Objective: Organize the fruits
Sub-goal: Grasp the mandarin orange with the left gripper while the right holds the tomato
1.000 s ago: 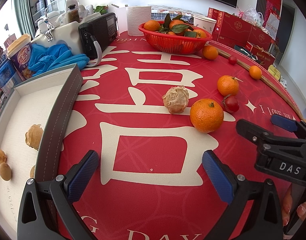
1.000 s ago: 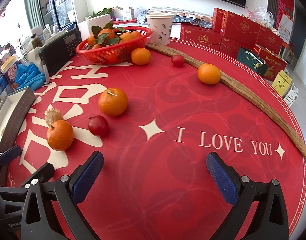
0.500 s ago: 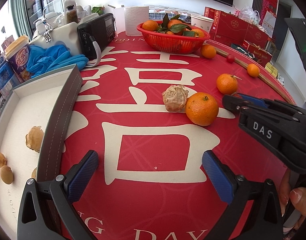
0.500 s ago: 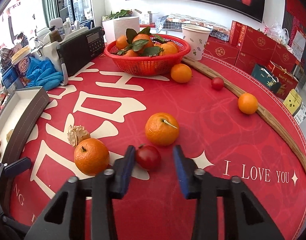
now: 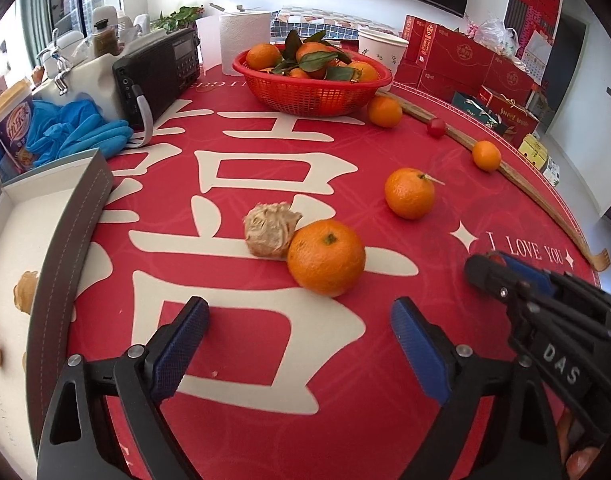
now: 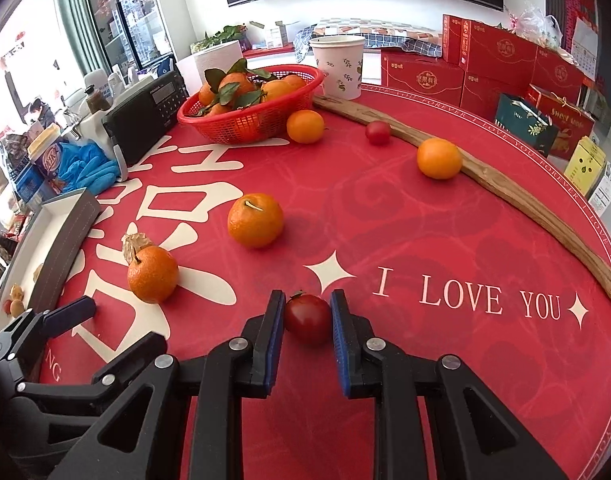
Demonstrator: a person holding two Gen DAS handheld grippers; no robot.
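My right gripper (image 6: 307,308) is shut on a small red tomato (image 6: 308,319), its blue pads pressing both sides just above the red tablecloth. In the left wrist view my left gripper (image 5: 299,322) has its jaws closing with nothing between them; a large mandarin (image 5: 326,256) lies just beyond its tips, touching a crumpled brown husk (image 5: 270,230). Another mandarin (image 5: 410,193) sits farther right. A red basket (image 5: 313,88) of leafy mandarins stands at the back. The right gripper (image 5: 501,272) shows at the right edge of the left wrist view.
A grey-sided white tray (image 5: 71,232) holding a few nuts lies at the left. A black radio (image 5: 157,72), blue gloves (image 5: 77,132), a paper roll (image 5: 243,40) and a paper cup (image 6: 339,64) stand at the back. A wooden strip (image 6: 505,188), two mandarins (image 6: 438,158) (image 6: 305,126) and a tomato (image 6: 378,132) lie right.
My right gripper went from wide open to shut on the red tomato and drew it back from beside the mandarins. My left gripper moved closer to the large mandarin.
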